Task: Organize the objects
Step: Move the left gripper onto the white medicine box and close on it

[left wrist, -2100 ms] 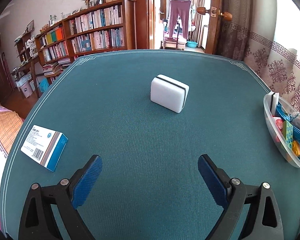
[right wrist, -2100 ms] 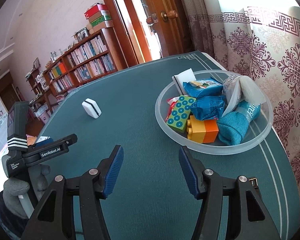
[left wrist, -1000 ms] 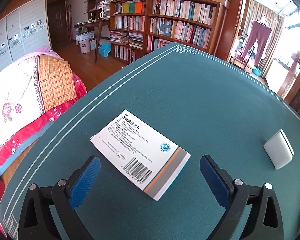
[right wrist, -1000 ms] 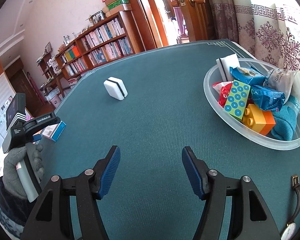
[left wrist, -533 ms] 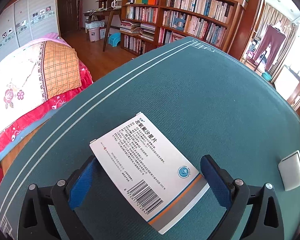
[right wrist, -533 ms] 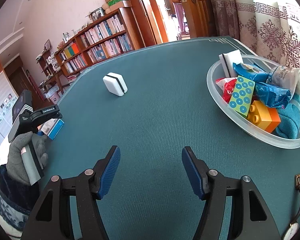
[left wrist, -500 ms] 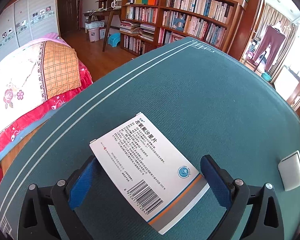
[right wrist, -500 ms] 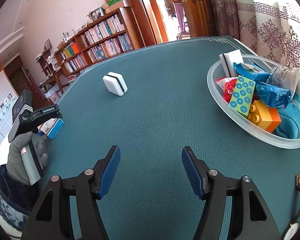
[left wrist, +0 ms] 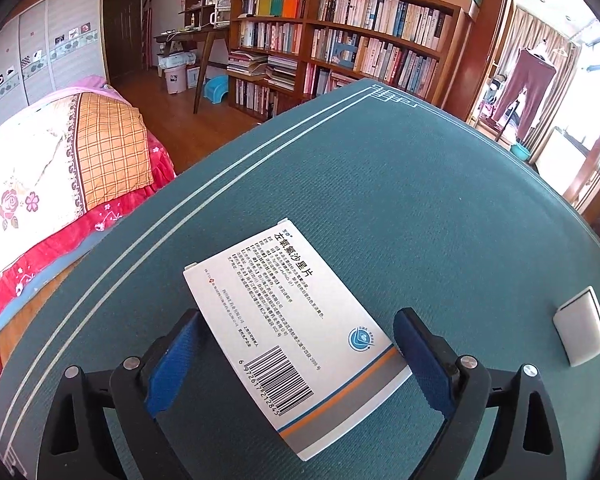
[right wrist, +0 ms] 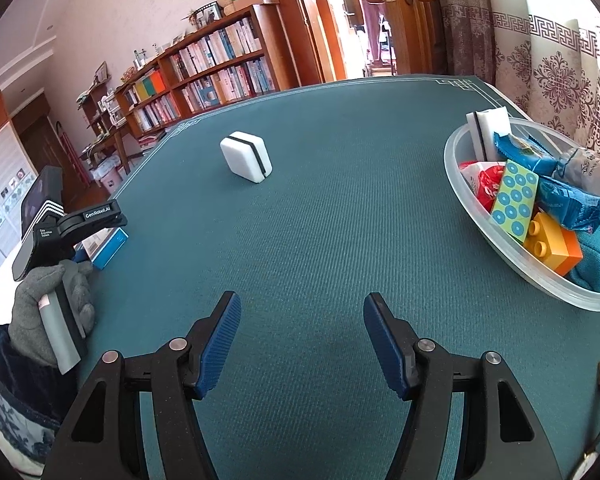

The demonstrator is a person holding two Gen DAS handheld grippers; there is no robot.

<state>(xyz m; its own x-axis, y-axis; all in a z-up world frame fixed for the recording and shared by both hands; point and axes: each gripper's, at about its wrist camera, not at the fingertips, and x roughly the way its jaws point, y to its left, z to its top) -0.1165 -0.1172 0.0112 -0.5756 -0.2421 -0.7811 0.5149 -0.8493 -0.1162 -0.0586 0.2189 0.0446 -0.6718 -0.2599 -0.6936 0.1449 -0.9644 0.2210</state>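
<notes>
My left gripper point(left wrist: 296, 354) sits spread wide astride the medicine box point(left wrist: 290, 330), which lies flat on the tabletop point(left wrist: 400, 184) with its long axis slanting from near-right to far-left across the jaws, while my right gripper point(right wrist: 302, 342) hangs wide and empty, well apart.

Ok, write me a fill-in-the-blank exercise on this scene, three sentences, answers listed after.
1. The medicine box lies flat between the open fingers of the ______ tool.
2. The right tool is open and holds ______.
3. The orange toy brick sits inside the clear ______, while the white sponge with a black stripe rests on the teal tablecloth.

Missing words: left; nothing; bowl
</notes>
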